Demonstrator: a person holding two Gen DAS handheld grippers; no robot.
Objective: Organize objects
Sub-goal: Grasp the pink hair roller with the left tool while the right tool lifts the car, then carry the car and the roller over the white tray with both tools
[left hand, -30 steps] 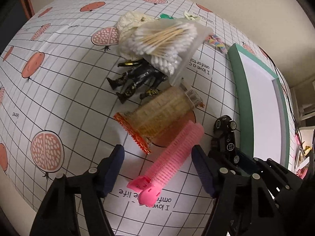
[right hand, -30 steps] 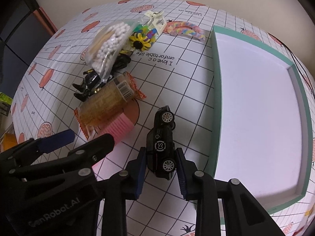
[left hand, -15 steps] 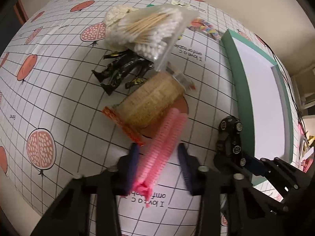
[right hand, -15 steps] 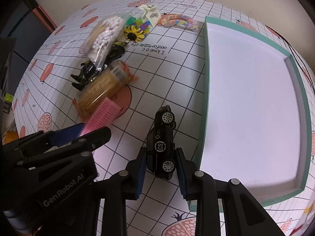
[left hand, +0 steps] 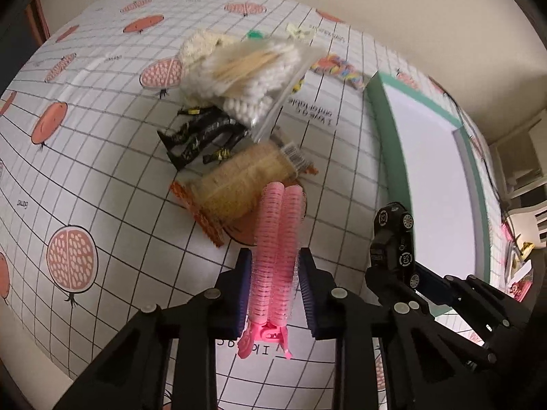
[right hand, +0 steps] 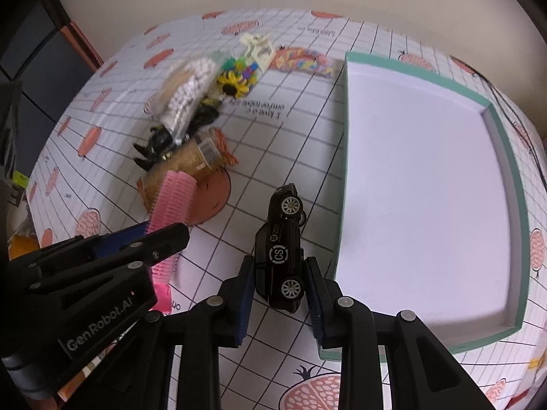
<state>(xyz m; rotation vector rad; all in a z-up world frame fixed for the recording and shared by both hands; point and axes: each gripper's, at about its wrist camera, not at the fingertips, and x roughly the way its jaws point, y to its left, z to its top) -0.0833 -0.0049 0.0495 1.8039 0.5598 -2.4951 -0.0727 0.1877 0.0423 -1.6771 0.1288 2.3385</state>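
On a grid-patterned tablecloth point(left hand: 102, 157) printed with pomegranates, two hand-held grippers each clasp one item beside a shallow green-rimmed tray point(right hand: 343, 157). The left gripper point(left hand: 273, 287) has its fingers pressed against both sides of a pink hair-roller clip point(left hand: 277, 246), gripped near its hinged end while the bristled length projects forward over a wrapped snack pack point(left hand: 239, 184). The right gripper point(right hand: 278, 290) pinches a black toy car point(right hand: 282, 253) across its body, just outside the tray's near wall. The clip looks light and springy, with soft bristles that should yield under the pads (a hold near the hinge seems to keep it from pivoting). The car appears rigid and smooth-sided, possibly slippery; gripping across the doors, between the wheels, is probably the safest. Farther back lie a bag of cotton swabs point(left hand: 253, 78), a dark action figure point(left hand: 201, 136) partly beneath the bag, and a braided multicoloured band point(right hand: 301, 61). Motion blur softens the pile. Whether either item has left the cloth cannot be told, and the small objects behind the swabs are indistinct.
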